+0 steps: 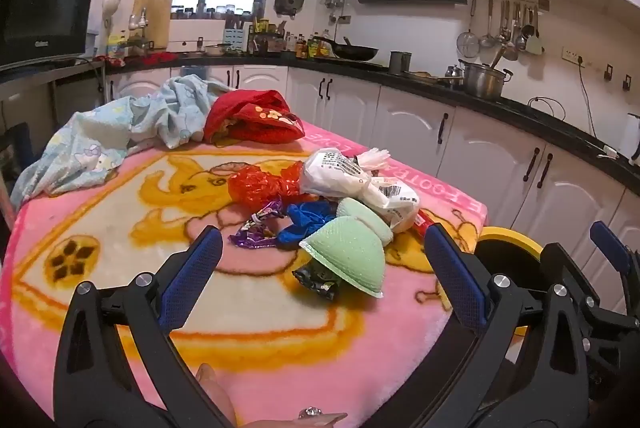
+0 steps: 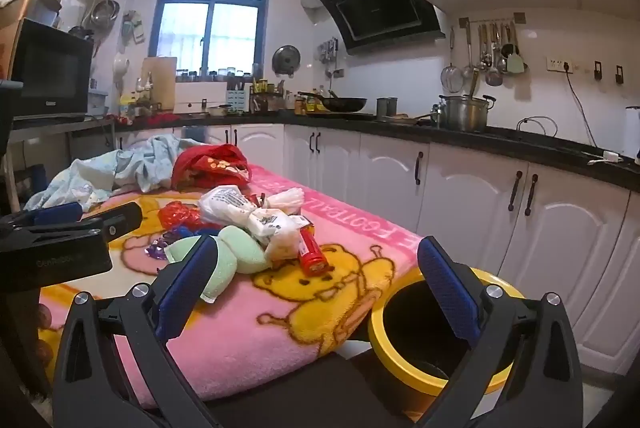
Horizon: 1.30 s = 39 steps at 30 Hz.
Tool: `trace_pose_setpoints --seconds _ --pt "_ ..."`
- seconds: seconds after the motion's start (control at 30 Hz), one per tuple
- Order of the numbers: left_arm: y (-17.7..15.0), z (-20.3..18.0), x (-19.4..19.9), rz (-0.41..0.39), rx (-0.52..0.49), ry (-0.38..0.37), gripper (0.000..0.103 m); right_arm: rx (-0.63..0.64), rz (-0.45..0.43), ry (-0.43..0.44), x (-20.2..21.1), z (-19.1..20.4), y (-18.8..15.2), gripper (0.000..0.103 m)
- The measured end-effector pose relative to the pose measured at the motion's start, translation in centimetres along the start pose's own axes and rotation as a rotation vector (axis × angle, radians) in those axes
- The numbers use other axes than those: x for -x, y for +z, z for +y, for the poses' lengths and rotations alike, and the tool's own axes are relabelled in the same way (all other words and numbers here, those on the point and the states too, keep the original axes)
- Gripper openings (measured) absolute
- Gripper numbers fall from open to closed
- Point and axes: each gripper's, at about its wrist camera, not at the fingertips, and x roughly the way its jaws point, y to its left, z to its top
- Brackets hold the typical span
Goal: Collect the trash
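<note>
The blanket [image 1: 120,187] on the table is pink with a yellow cartoon bear and a cream field. On it lie a crinkled red wrapper [image 1: 260,183], a purple foil wrapper [image 1: 256,228], a blue scrap [image 1: 308,224], two pale green foam nets [image 1: 348,256], a white printed bag [image 1: 344,171] and a red tube [image 2: 312,252]. The bin [image 2: 384,340] has a yellow rim and black inside. Gripper pads [image 1: 192,268] are blue on black.

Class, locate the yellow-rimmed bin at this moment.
In the right wrist view the yellow-rimmed bin stands on the floor at lower right, beside the blanket-covered table's corner, before the white cabinets.
</note>
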Motion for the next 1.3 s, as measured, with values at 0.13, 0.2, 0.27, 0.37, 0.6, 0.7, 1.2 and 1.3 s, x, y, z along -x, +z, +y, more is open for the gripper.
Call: trace_pose_setpoints --seconds 0.13,0.2,0.27,0.37,0.6,0.7,1.2,1.3 --pt "-0.01 0.02 0.04 -0.006 0.005 -0.002 0.093 0.007 0.005 -0.006 0.06 0.01 0.05 0.097" --pt "0.01 -0.06 0.06 -0.012 0.005 -0.003 0.093 -0.002 0.007 -0.013 0.12 -0.08 0.04 0.097" --pt "-0.04 0.17 0.11 -0.013 0.005 -0.001 0.093 -0.01 0.008 -0.019 0.17 -0.15 0.04 0.097" --pt "-0.09 -0.06 -0.06 -0.016 0.003 0.001 0.093 -0.012 0.002 -0.014 0.55 -0.42 0.35 0.097" --pt "0.09 -0.21 0.3 -0.026 0.009 -0.005 0.093 -0.018 0.002 -0.019 0.18 -0.42 0.33 0.097" --pt "0.14 -0.13 0.38 -0.028 0.013 -0.006 0.093 -0.019 0.003 -0.017 0.2 -0.52 0.46 0.097" --pt "0.55 0.0 0.48 -0.039 0.018 -0.01 0.093 -0.032 -0.001 -0.032 0.13 -0.72 0.35 0.097" --pt "0.54 0.01 0.49 -0.039 0.018 -0.01 0.093 -0.032 0.0 -0.031 0.13 -0.71 0.34 0.097"
